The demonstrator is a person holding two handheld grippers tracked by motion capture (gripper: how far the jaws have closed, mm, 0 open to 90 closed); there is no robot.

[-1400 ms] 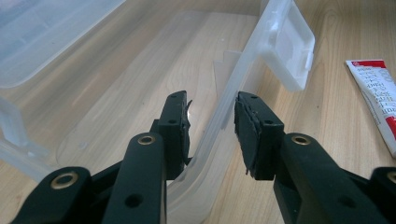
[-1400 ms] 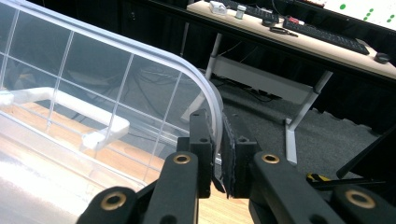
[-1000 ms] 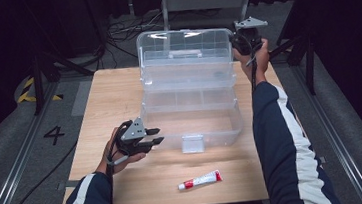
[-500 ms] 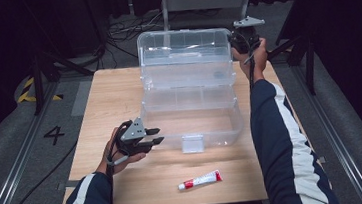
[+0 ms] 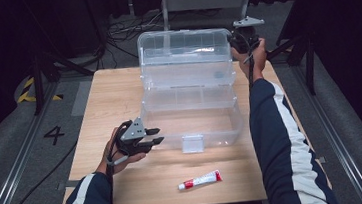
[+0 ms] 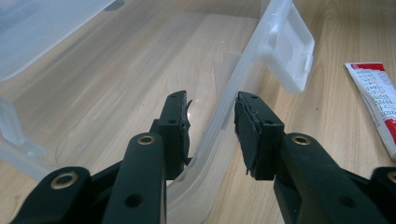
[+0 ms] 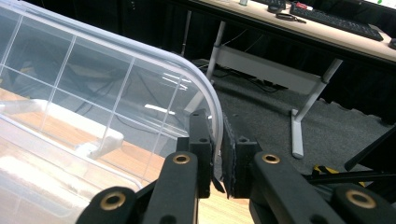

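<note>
A clear plastic box point(image 5: 191, 121) stands open on the wooden table point(image 5: 113, 93), its lid point(image 5: 184, 49) raised upright at the back. My right gripper point(image 5: 233, 39) is at the lid's upper right corner, shut on the lid's curved edge point(image 7: 212, 100). My left gripper point(image 5: 154, 136) is at the base's front left corner. One jaw is inside the box and the other outside, closed on the front wall's rim point(image 6: 219, 116). In the right gripper view the right gripper point(image 7: 217, 126) pinches the thin edge. In the left gripper view the left gripper point(image 6: 212, 105) straddles the rim.
A red and white tube point(image 5: 200, 180) lies near the table's front edge, right of my left gripper; it is also in the left gripper view point(image 6: 373, 102). The box's latch tab point(image 5: 193, 143) hangs down at the front. Cables and a metal stand point(image 5: 204, 2) lie on the dark floor behind the table.
</note>
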